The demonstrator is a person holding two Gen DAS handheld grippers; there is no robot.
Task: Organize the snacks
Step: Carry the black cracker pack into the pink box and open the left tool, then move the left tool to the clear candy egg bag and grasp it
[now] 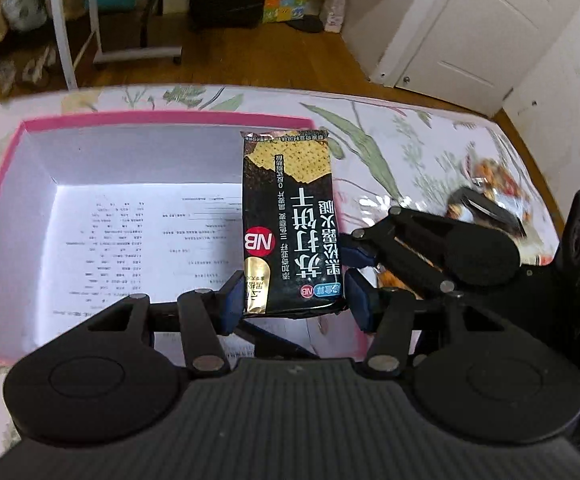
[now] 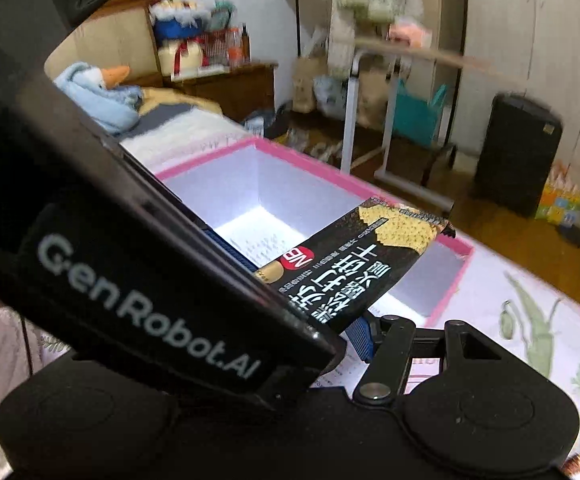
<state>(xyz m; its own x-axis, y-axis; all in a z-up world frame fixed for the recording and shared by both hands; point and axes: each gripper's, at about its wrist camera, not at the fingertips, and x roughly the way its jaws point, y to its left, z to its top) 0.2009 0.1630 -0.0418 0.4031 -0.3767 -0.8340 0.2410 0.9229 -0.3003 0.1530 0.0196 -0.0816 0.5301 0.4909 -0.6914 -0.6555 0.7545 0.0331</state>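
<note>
A black cracker packet (image 1: 290, 220) with gold print and a red NB logo is held upright over the right edge of a pink-rimmed white box (image 1: 22, 148). My left gripper (image 1: 292, 300) is shut on the packet's lower end, its blue pads (image 1: 232, 300) pressing both sides. My right gripper (image 1: 354, 248) comes in from the right, its fingers close together beside the packet's right edge; whether it grips is unclear. In the right wrist view the packet (image 2: 354, 264) hangs over the box (image 2: 450, 280), with the left gripper's body (image 2: 130, 300) hiding the right gripper's left finger.
The box stands on a floral bedspread (image 1: 390, 140) and has a printed sheet (image 1: 138, 240) on its floor. More shiny snack packets (image 1: 486, 184) lie on the bed to the right. The bed's edge, wooden floor and a white door are beyond.
</note>
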